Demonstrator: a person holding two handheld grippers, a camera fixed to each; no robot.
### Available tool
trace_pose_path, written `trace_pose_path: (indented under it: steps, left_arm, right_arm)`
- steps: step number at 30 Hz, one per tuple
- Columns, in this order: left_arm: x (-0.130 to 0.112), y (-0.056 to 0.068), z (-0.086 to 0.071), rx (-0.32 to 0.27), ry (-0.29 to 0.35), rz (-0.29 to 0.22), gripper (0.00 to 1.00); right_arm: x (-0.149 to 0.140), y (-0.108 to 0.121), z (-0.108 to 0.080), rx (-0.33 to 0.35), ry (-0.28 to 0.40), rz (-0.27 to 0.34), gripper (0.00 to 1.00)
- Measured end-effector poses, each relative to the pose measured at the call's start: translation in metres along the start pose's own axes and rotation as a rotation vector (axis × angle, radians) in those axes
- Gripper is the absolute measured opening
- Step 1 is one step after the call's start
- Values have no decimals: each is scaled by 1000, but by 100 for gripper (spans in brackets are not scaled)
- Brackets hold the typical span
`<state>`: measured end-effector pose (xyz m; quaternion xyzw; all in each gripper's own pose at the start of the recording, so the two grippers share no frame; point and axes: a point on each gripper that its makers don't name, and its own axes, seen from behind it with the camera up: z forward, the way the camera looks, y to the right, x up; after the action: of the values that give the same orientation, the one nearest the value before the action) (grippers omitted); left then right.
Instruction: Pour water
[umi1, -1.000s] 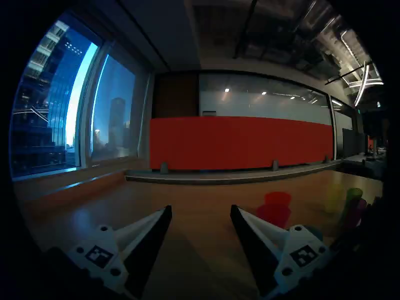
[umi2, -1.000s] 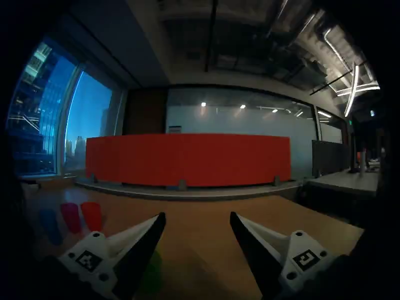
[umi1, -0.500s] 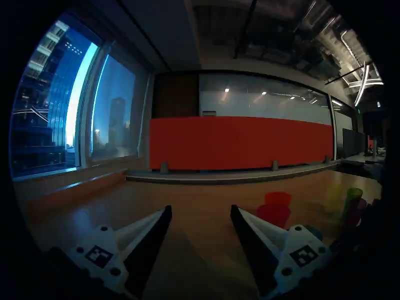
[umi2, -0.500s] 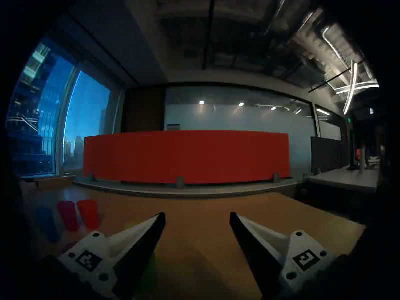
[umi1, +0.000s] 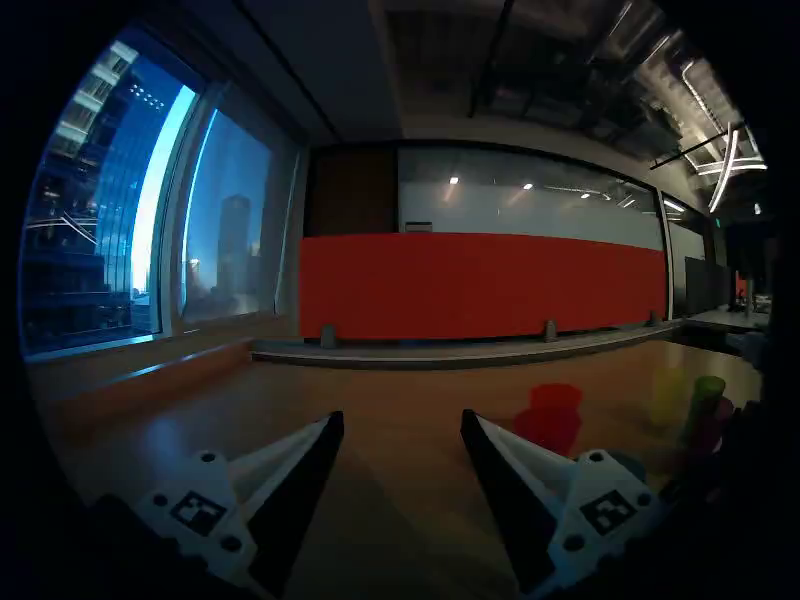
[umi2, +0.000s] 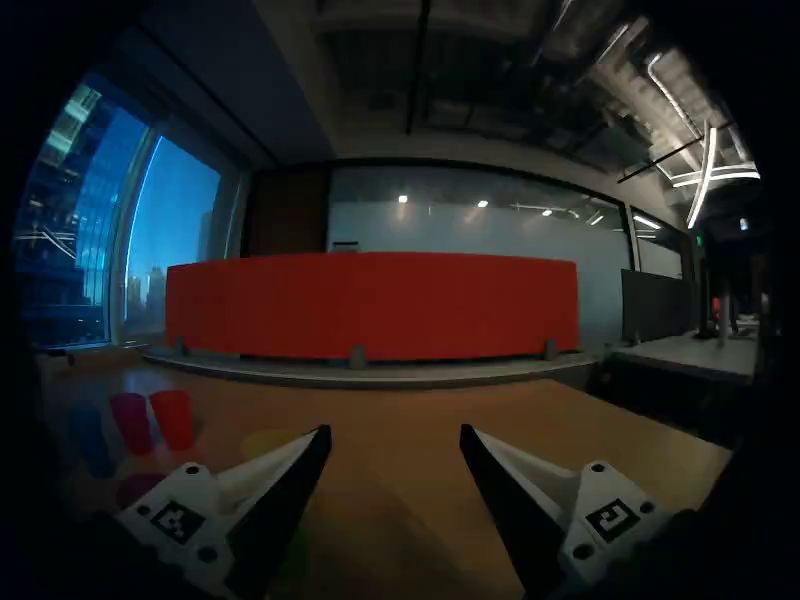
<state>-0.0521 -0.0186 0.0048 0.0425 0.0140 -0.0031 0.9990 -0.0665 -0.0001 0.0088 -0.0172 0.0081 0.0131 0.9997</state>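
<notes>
Low over the table (umi1: 180, 440), both grippers (umi1: 401, 414) (umi2: 395, 430) gape

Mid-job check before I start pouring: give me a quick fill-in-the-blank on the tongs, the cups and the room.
1. The left tongs and right tongs both stand ___, holding nothing.
2. In the left gripper view, the red cup stands on the ___ side of the picture.
3. In the right gripper view, the magenta cup has the ___ cup on its left.
4. The partition behind the wooden table is coloured ___.
Missing words: open; right; blue; red.
</notes>
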Motion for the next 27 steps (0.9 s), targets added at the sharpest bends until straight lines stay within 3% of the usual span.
trace_pose_path:
  steps: [27]
  left_arm:
    - [1, 0, 0, 0, 0, 0, 87]
  right_arm:
    - [-2, 0, 0, 1, -17, 2, 99]
